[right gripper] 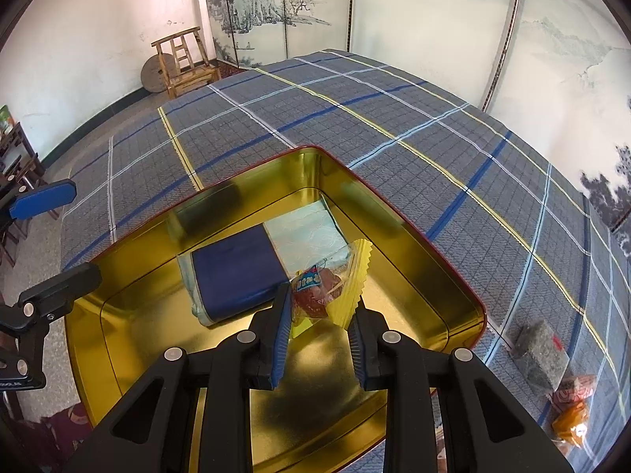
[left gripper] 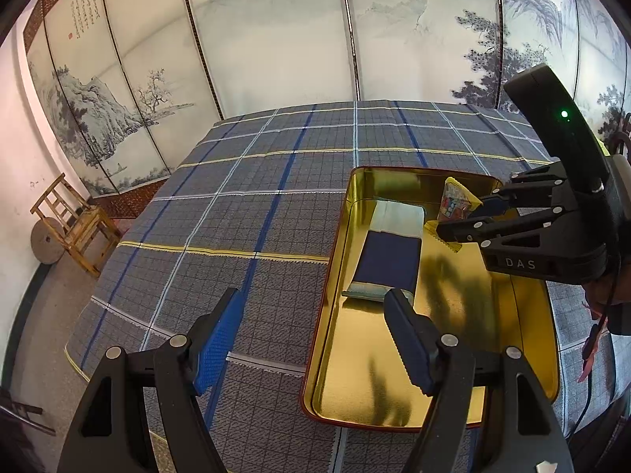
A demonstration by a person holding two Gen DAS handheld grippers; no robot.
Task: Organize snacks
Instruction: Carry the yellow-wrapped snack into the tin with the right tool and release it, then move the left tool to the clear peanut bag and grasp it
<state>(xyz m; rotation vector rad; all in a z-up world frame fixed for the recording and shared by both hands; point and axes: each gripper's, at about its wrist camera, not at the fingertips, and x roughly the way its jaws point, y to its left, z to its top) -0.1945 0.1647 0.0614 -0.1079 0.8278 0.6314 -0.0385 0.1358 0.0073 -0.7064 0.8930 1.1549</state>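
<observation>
A gold tin tray with a red rim (left gripper: 327, 315) (right gripper: 465, 295) sits on the plaid tablecloth. A dark blue and pale green packet (left gripper: 390, 248) (right gripper: 236, 272) lies flat inside it. My right gripper (right gripper: 321, 315) (left gripper: 469, 216) is shut on a yellow-edged snack packet (right gripper: 335, 287) (left gripper: 453, 201) and holds it over the tray, beside the blue packet. My left gripper (left gripper: 315, 315) is open and empty, above the tray's near left rim.
More snacks lie on the cloth right of the tray: a grey block-like packet (right gripper: 542, 351), a reddish packet (right gripper: 572, 388) and an orange one (right gripper: 572, 425). A wooden chair (left gripper: 75, 224) stands by the wall. A painted folding screen (left gripper: 276, 39) stands behind the table.
</observation>
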